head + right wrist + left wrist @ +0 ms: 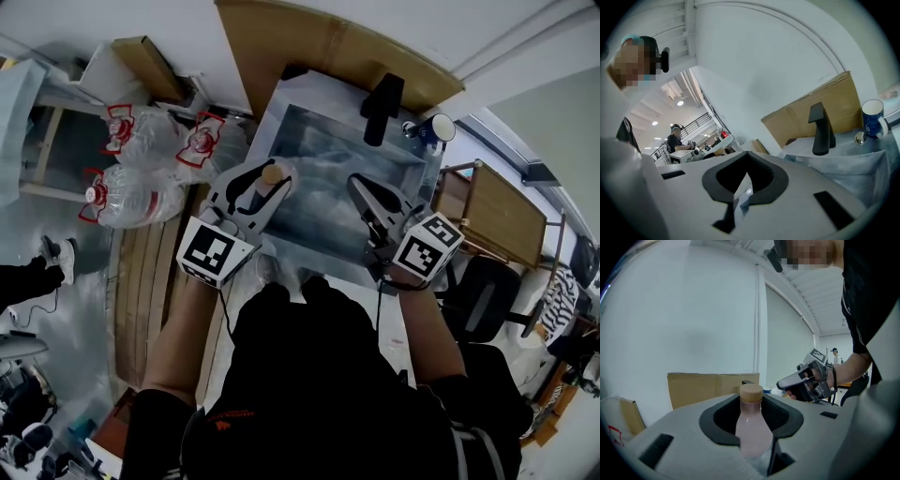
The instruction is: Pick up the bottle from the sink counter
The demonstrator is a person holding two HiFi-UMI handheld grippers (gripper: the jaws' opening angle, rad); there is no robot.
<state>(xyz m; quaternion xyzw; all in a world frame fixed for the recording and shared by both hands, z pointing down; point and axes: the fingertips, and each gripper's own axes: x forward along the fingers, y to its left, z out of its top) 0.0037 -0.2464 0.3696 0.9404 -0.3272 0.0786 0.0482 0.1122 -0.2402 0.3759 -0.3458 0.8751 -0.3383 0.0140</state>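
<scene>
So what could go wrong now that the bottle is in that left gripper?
1. The left gripper alone holds the bottle, on its smooth rounded body. If it slips, it would probably drop toward the sink below.
2. The right gripper is empty and close beside it, so a careless swing could knock the bottle.
3. The faucet and mug stand at the sink's far edge, and a move that way might hit them.

One bottle point(752, 427), two grippers point(265, 183) point(364, 192), one faucet point(821, 131), one mug point(873, 117).

Head camera looks steeply down on the sink point(323, 155) — both gripper cameras face its cardboard point(300, 47) backing.
</scene>
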